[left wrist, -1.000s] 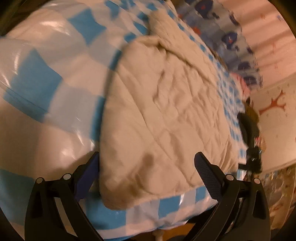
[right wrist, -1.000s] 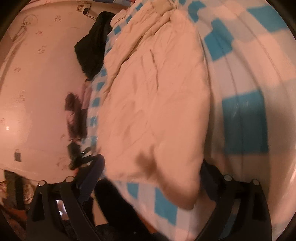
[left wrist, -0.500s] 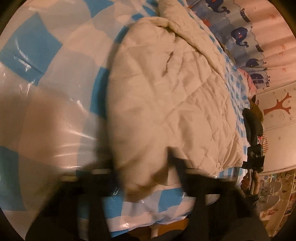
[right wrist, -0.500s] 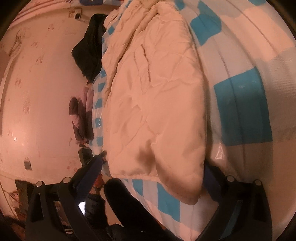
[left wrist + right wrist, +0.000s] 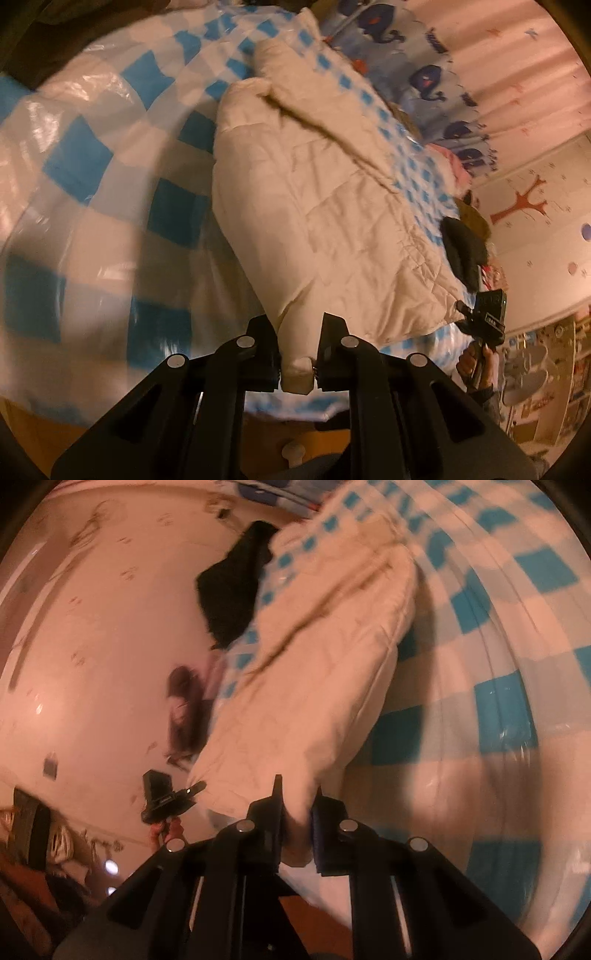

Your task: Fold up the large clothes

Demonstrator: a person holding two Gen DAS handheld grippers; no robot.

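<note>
Left wrist view: left hand-held gripper (image 5: 297, 354) closed tight on a bunched corner of the cream quilted jacket (image 5: 325, 206); fabric pinched between both fingers (image 5: 334, 347), a wad poking out behind them. The jacket lies along the bed, from the near edge toward the far end, a sleeve or folded flap running diagonally across its upper part. Under it, a glossy blue-and-white checked cover (image 5: 92, 166). At the bed's right edge, a dark garment (image 5: 463, 251). The other gripper (image 5: 487, 317) shows lower right, a hand below it. Whale-print curtain (image 5: 436, 77) behind the bed's far end.

Right wrist view: right hand-held gripper (image 5: 297, 825) also clamped on a near corner of the jacket (image 5: 317, 672), cloth filling the narrow gap between its fingers (image 5: 275, 819). Jacket stretches away over the checked cover (image 5: 498, 672). Black garment (image 5: 232, 598) at the bed's left edge, beside the jacket's far part. The left gripper's body (image 5: 162, 797) appears at lower left, apart from the cloth in this view. Heavy motion blur.
</note>
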